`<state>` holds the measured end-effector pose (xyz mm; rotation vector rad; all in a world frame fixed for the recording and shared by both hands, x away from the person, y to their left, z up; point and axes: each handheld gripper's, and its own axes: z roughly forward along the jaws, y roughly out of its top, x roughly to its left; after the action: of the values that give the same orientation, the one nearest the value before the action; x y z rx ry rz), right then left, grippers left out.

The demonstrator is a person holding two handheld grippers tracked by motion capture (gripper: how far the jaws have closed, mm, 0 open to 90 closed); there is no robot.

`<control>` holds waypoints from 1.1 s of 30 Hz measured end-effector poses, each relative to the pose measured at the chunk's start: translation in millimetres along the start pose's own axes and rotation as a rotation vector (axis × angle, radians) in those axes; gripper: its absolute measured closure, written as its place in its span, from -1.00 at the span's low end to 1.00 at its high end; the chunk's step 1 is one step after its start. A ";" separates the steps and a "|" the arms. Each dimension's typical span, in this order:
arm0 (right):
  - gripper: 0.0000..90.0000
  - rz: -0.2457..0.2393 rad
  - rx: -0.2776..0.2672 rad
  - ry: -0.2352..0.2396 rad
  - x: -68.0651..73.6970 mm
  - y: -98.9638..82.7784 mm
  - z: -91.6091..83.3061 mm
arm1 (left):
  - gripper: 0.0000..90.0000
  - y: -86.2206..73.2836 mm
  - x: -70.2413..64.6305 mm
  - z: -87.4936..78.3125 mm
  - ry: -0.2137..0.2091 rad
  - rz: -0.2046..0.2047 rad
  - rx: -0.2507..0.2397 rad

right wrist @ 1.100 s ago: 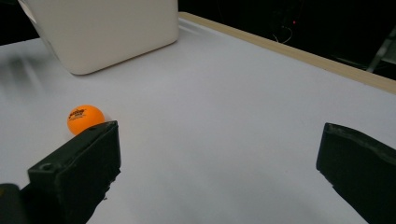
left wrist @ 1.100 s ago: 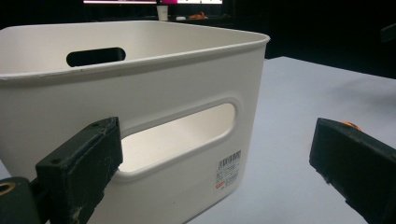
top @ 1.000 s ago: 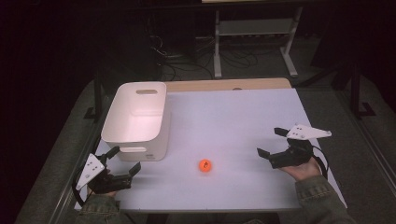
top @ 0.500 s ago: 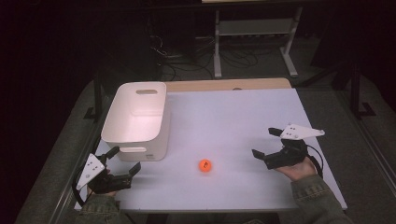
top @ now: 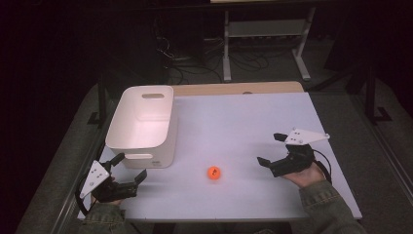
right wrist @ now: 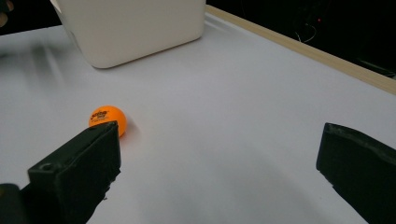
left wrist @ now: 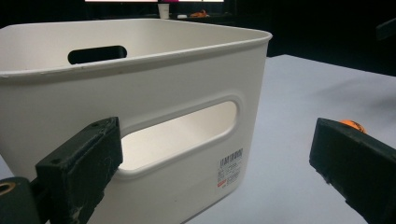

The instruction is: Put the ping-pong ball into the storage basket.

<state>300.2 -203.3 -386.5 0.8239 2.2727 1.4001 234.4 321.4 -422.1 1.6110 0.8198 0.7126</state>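
**Orange ball lies free between two wide-jawed grippers**

The orange ping-pong ball (top: 214, 172) rests on the white table (top: 243, 117), just off the near right corner of the white storage bin (top: 142, 127) and apart from it. The right gripper (top: 272, 150) sits to the ball's right, jaws spread wide and empty, aimed toward it. The left gripper (top: 127, 168) sits at the bin's near left corner, jaws also wide and empty, facing the bin's handle cutout (left wrist: 180, 133).
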 end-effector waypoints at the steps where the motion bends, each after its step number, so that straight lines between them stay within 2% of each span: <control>1: -1.00 -0.004 0.001 0.002 0.3 0.8 0.6 | -0.95 0.0 0.0 0.0 0.000 0.000 0.000; 28: -1.00 -0.057 0.067 0.058 11.2 15.1 18.7 | -0.95 0.1 -0.2 -0.2 -0.003 0.002 0.001; 33: -1.00 -0.059 0.063 0.061 11.8 16.1 18.8 | -0.95 0.1 -0.2 0.0 -0.002 0.003 0.003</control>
<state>306.4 -177.3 -380.5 0.7356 2.3779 1.3521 234.3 321.2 -422.0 1.6158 0.8179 0.7119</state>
